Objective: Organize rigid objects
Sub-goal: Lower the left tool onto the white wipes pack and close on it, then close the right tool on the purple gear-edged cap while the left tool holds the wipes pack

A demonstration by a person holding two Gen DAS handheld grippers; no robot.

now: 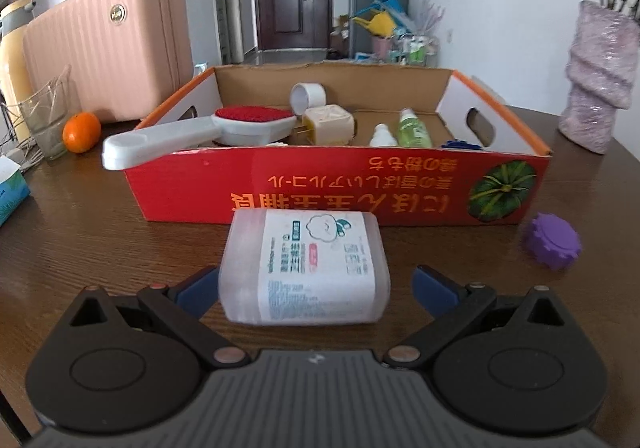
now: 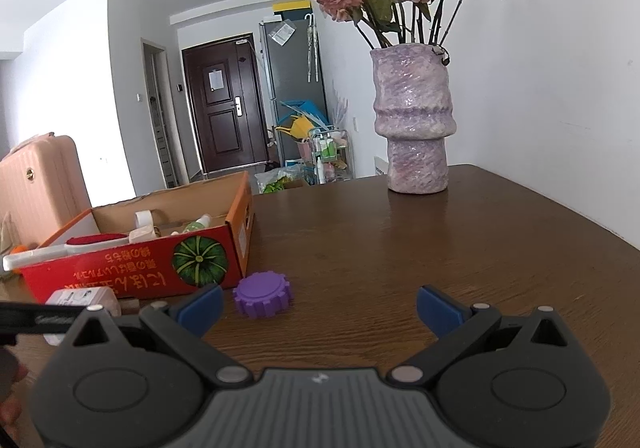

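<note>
A pink labelled bottle (image 1: 304, 266) lies on the brown table in front of a red cardboard box (image 1: 336, 183). My left gripper (image 1: 316, 288) is open with its blue fingertips (image 1: 198, 290) on either side of the bottle's near end. The box holds a lint brush (image 1: 192, 131), a tape roll (image 1: 306, 95), a plug adapter (image 1: 328, 123) and small bottles (image 1: 414, 127). A purple gear-shaped cap (image 1: 554, 240) lies right of the bottle. In the right wrist view my right gripper (image 2: 320, 308) is open and empty, with the purple cap (image 2: 262, 294) just ahead of its left fingertip, by the box (image 2: 132, 268).
A pink suitcase (image 1: 108, 43), a glass (image 1: 46, 119), an orange (image 1: 81, 131) and a tissue box (image 1: 10, 187) stand left of the box. A purple vase with dried roses (image 2: 414, 119) stands at the far right on the table (image 2: 440, 248).
</note>
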